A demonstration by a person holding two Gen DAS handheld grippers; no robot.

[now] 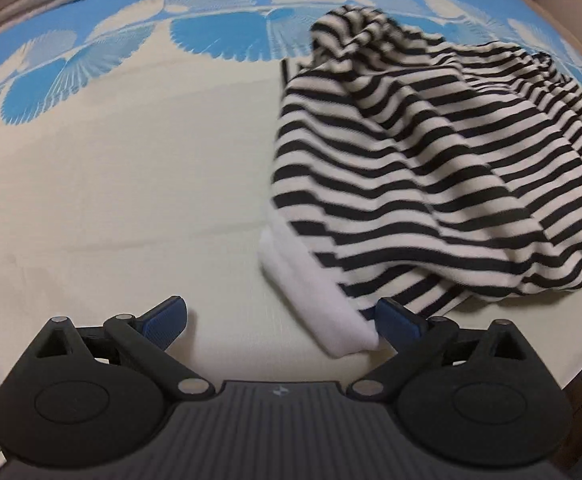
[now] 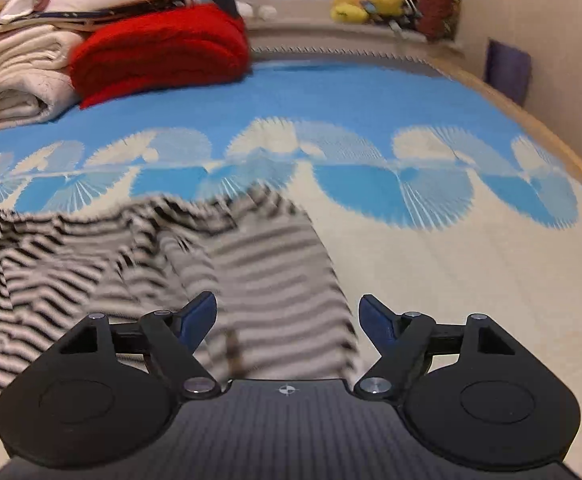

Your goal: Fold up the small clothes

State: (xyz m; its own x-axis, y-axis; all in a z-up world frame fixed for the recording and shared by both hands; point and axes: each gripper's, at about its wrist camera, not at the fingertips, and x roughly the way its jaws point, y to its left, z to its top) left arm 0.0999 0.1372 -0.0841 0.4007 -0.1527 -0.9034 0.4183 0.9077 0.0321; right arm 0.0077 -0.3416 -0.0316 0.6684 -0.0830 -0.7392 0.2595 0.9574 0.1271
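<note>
A black-and-white striped garment (image 1: pixel 411 168) lies crumpled on the cream and blue bed cover (image 1: pixel 111 200), right of centre in the left wrist view. Its white cuff (image 1: pixel 315 300) reaches down beside my right fingertip. My left gripper (image 1: pixel 283 324) is open and empty, low over the cover. In the right wrist view the same garment (image 2: pixel 139 264) is blurred and spreads across the lower left. My right gripper (image 2: pixel 287 320) is open, with a flap of the striped cloth lying between its fingers (image 2: pixel 197 316), not pinched.
Folded cream blankets (image 2: pixel 23 76) and a red blanket (image 2: pixel 163 52) are stacked at the far left of the bed. Soft toys (image 2: pixel 363 4) sit on the sill behind. A wooden bed edge (image 2: pixel 531 120) and wall run along the right.
</note>
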